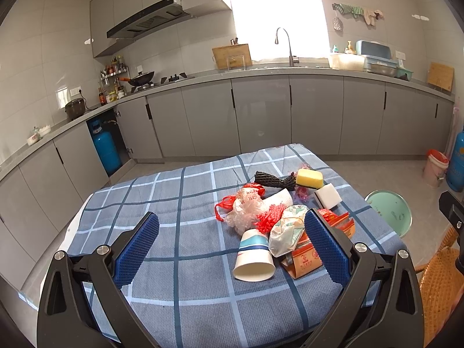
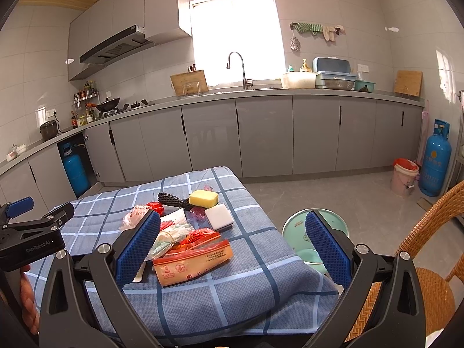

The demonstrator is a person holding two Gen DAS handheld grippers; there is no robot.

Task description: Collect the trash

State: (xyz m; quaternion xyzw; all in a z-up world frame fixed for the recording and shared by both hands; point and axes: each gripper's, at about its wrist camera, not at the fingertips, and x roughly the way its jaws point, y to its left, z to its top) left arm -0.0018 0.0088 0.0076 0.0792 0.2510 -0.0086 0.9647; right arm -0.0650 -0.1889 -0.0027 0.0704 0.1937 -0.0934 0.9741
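Left gripper (image 1: 232, 243) nearest lens, blue-padded jaws spread wide, holding nothing, hovering above checked tablecloth (image 1: 179, 203). Between its fingers: paper cup (image 1: 254, 256) lying on side, crumpled plastic bag (image 1: 285, 229), red mesh scrap (image 1: 269, 217). Right gripper (image 2: 232, 245) likewise wide open and empty; orange snack packet (image 2: 192, 261) lies flat between its fingers. Beyond, further back on table: white sponge block (image 2: 219, 217), yellow sponge (image 2: 203, 198), black netting (image 2: 172, 199). Green bin (image 2: 316, 229) on floor just beside table's right edge. Wicker chair (image 2: 429, 287) far right.
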